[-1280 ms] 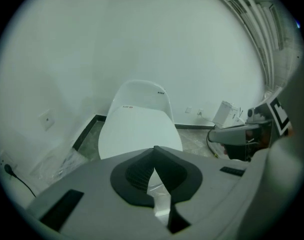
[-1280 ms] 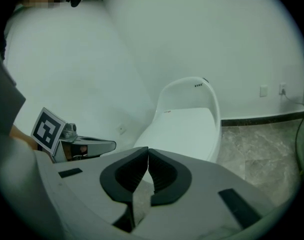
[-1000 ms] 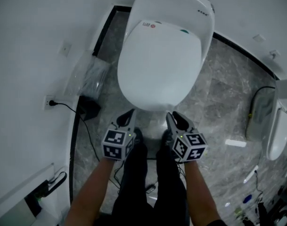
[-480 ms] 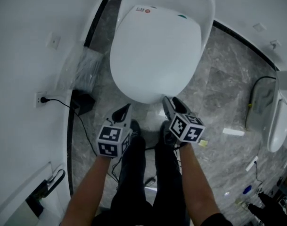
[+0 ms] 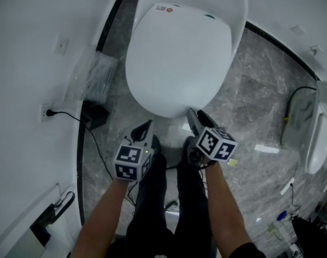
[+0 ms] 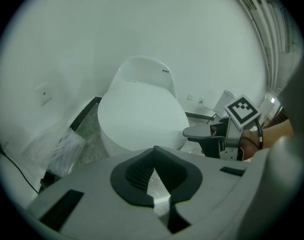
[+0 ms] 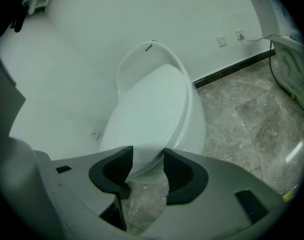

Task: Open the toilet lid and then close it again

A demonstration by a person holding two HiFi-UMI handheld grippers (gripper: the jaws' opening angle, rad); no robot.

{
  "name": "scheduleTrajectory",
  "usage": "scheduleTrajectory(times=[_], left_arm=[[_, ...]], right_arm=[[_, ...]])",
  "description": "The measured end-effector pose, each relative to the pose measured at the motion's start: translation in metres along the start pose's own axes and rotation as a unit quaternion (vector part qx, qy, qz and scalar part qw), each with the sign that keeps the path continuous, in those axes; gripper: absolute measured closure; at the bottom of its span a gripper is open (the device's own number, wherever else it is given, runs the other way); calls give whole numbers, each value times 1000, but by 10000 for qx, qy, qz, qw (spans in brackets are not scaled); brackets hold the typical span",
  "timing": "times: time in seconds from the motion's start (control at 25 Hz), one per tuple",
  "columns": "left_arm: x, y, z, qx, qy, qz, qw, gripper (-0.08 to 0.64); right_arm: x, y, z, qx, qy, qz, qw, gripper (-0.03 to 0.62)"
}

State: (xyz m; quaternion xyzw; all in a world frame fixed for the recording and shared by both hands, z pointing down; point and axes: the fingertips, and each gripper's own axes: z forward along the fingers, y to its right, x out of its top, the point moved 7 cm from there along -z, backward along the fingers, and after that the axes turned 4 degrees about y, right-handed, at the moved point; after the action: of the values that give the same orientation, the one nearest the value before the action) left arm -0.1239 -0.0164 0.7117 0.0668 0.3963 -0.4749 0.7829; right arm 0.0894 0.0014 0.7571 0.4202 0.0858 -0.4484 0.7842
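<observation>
The white toilet stands with its lid (image 5: pixel 179 58) down flat; the lid (image 6: pixel 142 114) fills the middle of both gripper views. My right gripper (image 5: pixel 194 114) is at the lid's front right rim. Its jaws have just been opening and now stand open (image 7: pixel 148 156). The lid's front edge (image 7: pixel 152 109) shows in the gap, and the pads do not press on it. My left gripper (image 5: pixel 144 127) hangs a little short of the front rim with its tips meeting (image 6: pixel 154 150) and nothing between them. The right gripper (image 6: pixel 201 133) also appears in the left gripper view.
The person's dark legs (image 5: pixel 168 198) stand just below the grippers. A black power adapter (image 5: pixel 96 114) with a cord to a wall socket (image 5: pixel 45 112) lies at left, beside a clear plastic bag (image 5: pixel 96 77). A second white fixture (image 5: pixel 313 144) stands at right on the grey marble floor.
My right gripper has rolled and come up to the lid's front rim. The left gripper has barely shifted. The lid stays down.
</observation>
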Motion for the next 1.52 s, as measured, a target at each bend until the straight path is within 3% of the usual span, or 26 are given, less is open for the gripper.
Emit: scheduleTrajectory(times=[0.24,0.56,1.2,1.52], left_arm=[[-4,5,-1,-33,-45,16,10000,552],[-5,13,-4,-101,-115,79,9999,552],[13,20,-2,-90,-39,107,9999,552],[39,19,-1,0,222,108,9997,552]], right_arm=[[0,4,-3,-86,-41,50,9999,466],[9,-3,-12,67,11,317,9995,491],[38,-22,-42,530,149,496,9973,506],[57,-37,-57,672,297,502,9960,506]])
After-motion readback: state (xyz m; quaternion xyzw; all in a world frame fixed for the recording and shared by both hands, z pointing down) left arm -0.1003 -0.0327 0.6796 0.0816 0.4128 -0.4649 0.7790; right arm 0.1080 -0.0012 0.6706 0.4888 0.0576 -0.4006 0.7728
